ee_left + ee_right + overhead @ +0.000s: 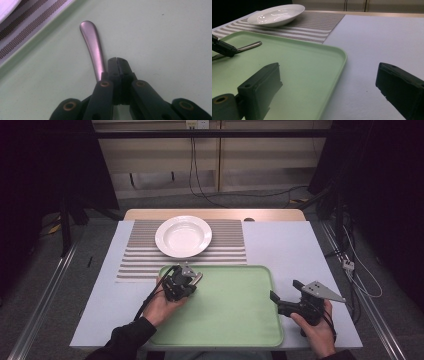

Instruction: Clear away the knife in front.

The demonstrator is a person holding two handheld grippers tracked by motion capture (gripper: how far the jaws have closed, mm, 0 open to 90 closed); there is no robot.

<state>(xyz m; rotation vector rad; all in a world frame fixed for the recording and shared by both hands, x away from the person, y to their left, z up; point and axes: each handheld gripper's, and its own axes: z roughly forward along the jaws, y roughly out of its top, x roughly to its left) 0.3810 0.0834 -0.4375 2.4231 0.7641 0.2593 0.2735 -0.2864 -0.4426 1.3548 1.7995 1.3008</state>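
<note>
A metal utensil handle lies on the green tray near its far left corner. My left gripper is over it, jaws pressed together with the handle running alongside the left jaw and under it, not between the tips. The same handle sticks out past the left gripper's jaw in the right gripper view; the utensil's working end is hidden. My right gripper hovers at the tray's right edge, open and empty, its jaws straddling the tray rim.
A white deep plate sits empty on a striped placemat just beyond the tray. White tabletop stretches to the right. Cables run on the floor behind and to the right of the table.
</note>
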